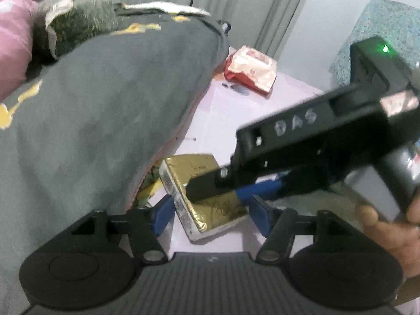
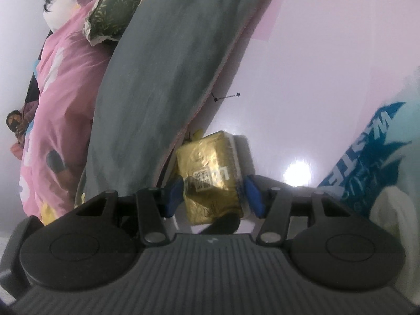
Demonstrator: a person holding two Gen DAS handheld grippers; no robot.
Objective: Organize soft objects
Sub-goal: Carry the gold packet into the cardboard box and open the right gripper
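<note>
A gold foil packet with a white edge lies on the pale pink sheet, against the rim of a big grey cushion. In the left wrist view my left gripper straddles it, blue pads standing off its sides, so it is open. My right gripper reaches in from the right, held by a hand. In the right wrist view the packet sits between the right gripper's blue pads, which press on its sides.
A green patterned cushion and a pink quilt lie on top of the grey cushion. A red and white packet sits farther back on the sheet. A teal printed cloth lies to the right of the gold packet.
</note>
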